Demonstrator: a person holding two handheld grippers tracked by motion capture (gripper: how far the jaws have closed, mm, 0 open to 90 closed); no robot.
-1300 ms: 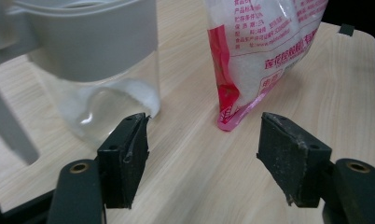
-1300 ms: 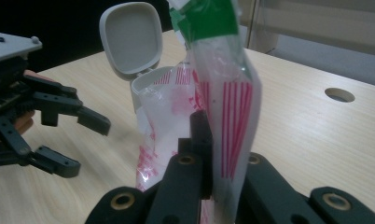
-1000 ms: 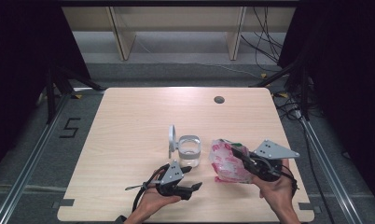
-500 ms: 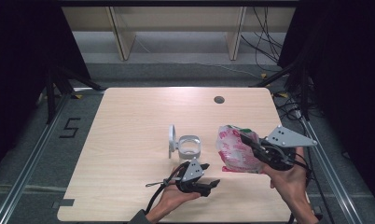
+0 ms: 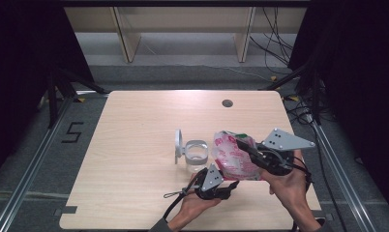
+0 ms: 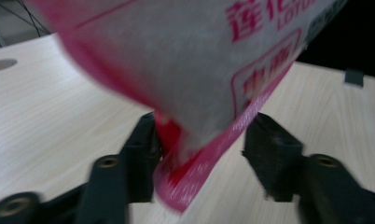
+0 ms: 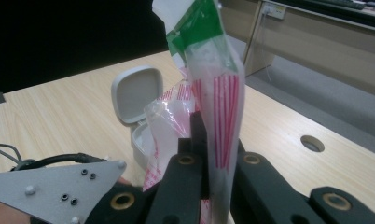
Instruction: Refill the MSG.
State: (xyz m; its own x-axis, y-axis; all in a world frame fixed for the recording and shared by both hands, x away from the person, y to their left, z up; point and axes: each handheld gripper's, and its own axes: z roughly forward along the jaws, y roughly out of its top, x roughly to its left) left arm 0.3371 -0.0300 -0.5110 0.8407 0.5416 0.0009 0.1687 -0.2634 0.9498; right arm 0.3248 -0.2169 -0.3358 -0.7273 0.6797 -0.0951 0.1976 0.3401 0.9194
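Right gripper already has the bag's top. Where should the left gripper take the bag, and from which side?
Take the bag by its lower corner, from below on the person's side. Clamped at the top by the right gripper, it hangs with that pink sealed edge between the left gripper's jaws, which have just been closing; the edge is flat and thin.

We see each hand-held gripper (image 5: 220,189) with black jaws, brass-coloured pivot screws, a grey three-cornered plate and a trailing black cable.
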